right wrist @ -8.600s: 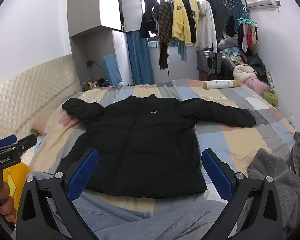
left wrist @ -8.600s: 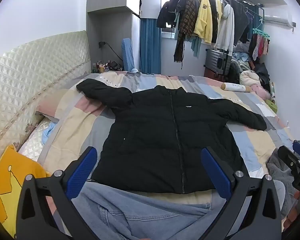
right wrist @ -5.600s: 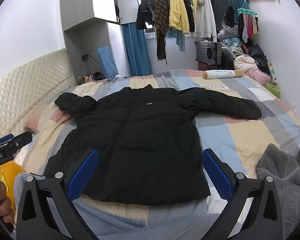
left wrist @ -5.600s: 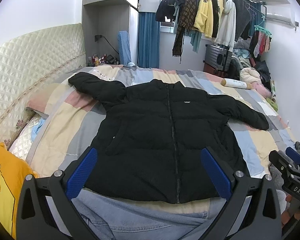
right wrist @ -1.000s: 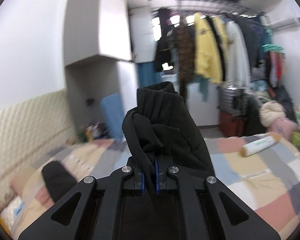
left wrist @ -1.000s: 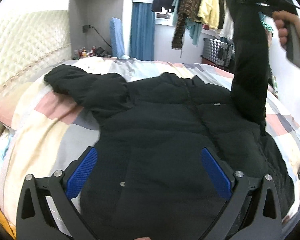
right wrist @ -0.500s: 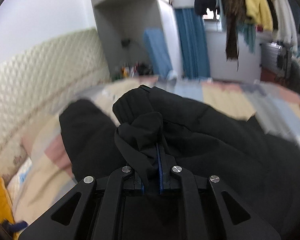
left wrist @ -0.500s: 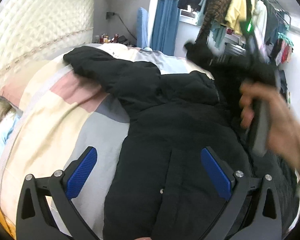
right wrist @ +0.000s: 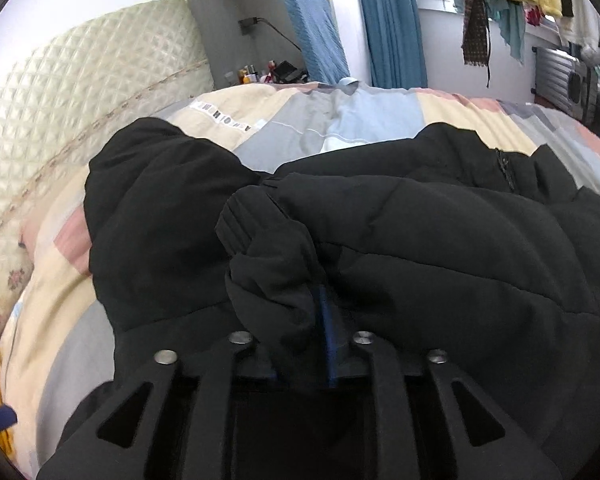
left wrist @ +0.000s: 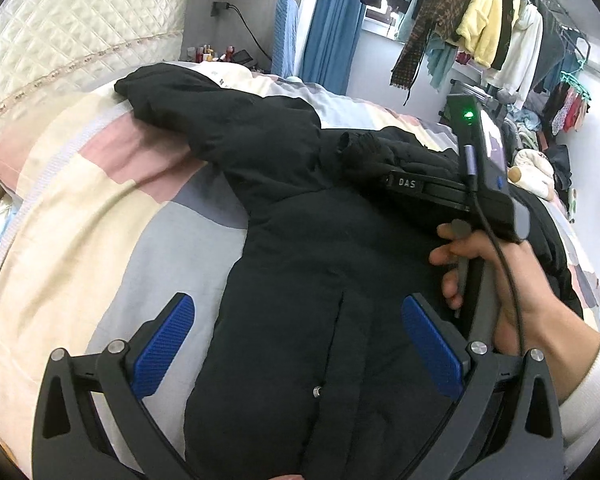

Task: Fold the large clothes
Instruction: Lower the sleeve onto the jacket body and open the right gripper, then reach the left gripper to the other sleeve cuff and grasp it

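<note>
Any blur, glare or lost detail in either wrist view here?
Left wrist view: sharp, fisheye-bent edges, black jacket nearly textureless, window slightly blown out. Right wrist view: softer, blur at the rim, sleeve cuff in the right gripper readable.

A black puffer jacket (left wrist: 300, 248) is spread front-up on the patchwork quilt (left wrist: 80, 220); one sleeve (right wrist: 440, 232) is folded across its chest.

The black puffer jacket (left wrist: 300, 264) lies on the patchwork-quilt bed (left wrist: 80, 232). One sleeve (right wrist: 440, 224) lies across the jacket's chest, its cuff pinched in the right claw (right wrist: 300, 344). The other sleeve (left wrist: 204, 116) stretches from the jacket toward the quilted cream headboard (left wrist: 60, 28). The left claw (left wrist: 296, 344) hovers spread above the jacket's hem. Behind the jacket, beyond the bed, hangs the rack of clothes (left wrist: 480, 20).
</note>
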Demonstrator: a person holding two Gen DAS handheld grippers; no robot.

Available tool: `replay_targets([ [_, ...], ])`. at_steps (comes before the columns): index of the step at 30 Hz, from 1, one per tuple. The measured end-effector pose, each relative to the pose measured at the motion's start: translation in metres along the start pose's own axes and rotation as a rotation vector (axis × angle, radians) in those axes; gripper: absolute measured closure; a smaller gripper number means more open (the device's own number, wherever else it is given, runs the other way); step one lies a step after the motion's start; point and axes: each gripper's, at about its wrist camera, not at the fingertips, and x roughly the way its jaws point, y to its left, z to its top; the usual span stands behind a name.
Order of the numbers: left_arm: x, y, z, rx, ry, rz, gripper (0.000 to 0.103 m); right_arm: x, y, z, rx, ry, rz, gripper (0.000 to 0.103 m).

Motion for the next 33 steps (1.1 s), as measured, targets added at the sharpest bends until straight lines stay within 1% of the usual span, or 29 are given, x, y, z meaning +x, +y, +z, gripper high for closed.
replay_targets([
  [1, -0.001, 0.0, 0.0, 0.003, 0.0, 0.0, 0.0, -0.004, 0.001, -0.001, -0.011, 0.002, 0.004, 0.07],
  [2, -0.002, -0.001, -0.001, 0.008, 0.0, -0.001, 0.0, -0.009, 0.001, -0.001, -0.016, -0.001, 0.011, 0.057],
  [3, -0.004, -0.002, -0.001, 0.012, -0.001, -0.003, 0.0, -0.015, 0.0, 0.0, -0.019, -0.008, 0.021, 0.053],
  [6, -0.011, -0.006, -0.002, 0.024, -0.017, -0.005, 0.0, -0.04, -0.002, -0.001, -0.013, -0.037, 0.051, 0.053],
  [9, -0.022, -0.011, -0.001, 0.032, -0.037, -0.023, 0.0, -0.066, -0.008, -0.001, -0.01, -0.063, 0.04, 0.052],
  [15, -0.046, -0.028, -0.001, 0.07, -0.083, -0.025, 0.0, -0.133, -0.024, -0.013, -0.019, -0.104, -0.03, 0.052],
  [20, -0.067, -0.043, -0.005, 0.095, -0.129, -0.03, 0.0, -0.194, -0.036, -0.027, -0.046, -0.156, -0.098, 0.052],
  [24, -0.083, -0.054, -0.008, 0.112, -0.169, -0.041, 0.0, -0.236, -0.041, -0.044, -0.068, -0.19, -0.149, 0.052],
  [28, -0.095, -0.063, -0.011, 0.119, -0.206, -0.056, 0.0, -0.278, -0.046, -0.065, -0.063, -0.234, -0.185, 0.052],
  [33, -0.102, -0.073, -0.018, 0.13, -0.213, -0.071, 0.0, -0.32, -0.047, -0.092, -0.066, -0.274, -0.225, 0.052],
])
